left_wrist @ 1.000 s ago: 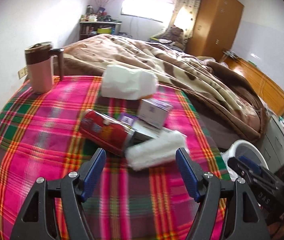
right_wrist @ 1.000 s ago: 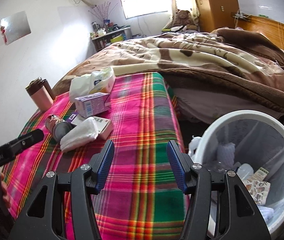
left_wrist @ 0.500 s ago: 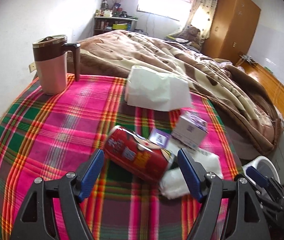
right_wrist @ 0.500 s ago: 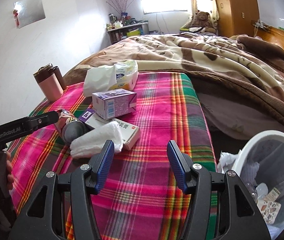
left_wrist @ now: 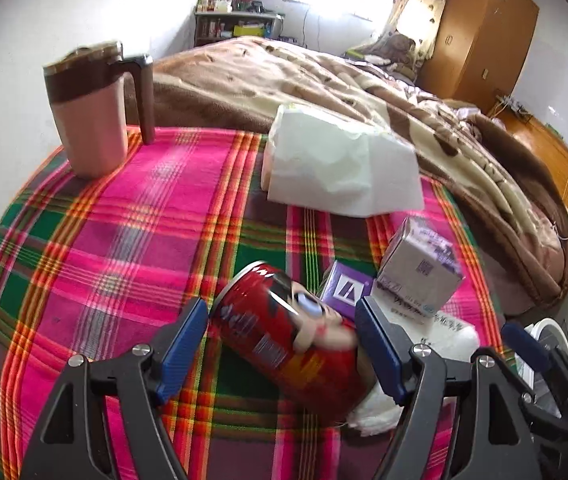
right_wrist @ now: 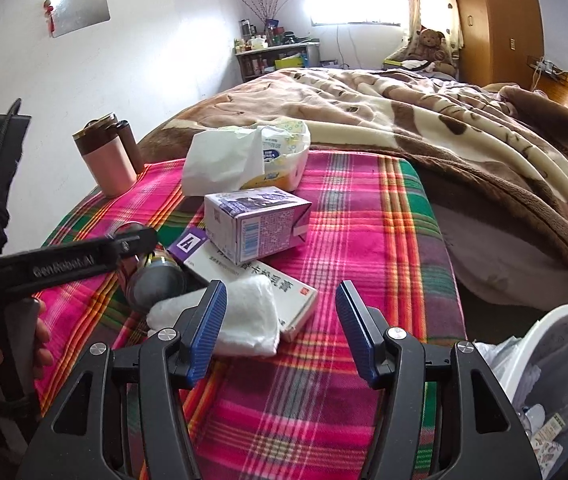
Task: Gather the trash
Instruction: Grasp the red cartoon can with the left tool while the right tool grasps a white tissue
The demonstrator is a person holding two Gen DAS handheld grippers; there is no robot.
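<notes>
— While the left hand-held gripper is spread wide around the red can lying near on the plaid blanket, nothing is gripped yet.

— Right hand-held gripper is held open, empty; if closed askew, the can could be rolled away.

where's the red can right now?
In the left wrist view the red can lies on its side on the plaid blanket, between the open fingers of the left gripper, beside the white wad.

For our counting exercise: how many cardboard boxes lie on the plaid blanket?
3. The purple carton lies nearest the tissue pack, the small purple box is tucked beside it, and the flat white box lies under the carton. Others may be hidden.
</notes>
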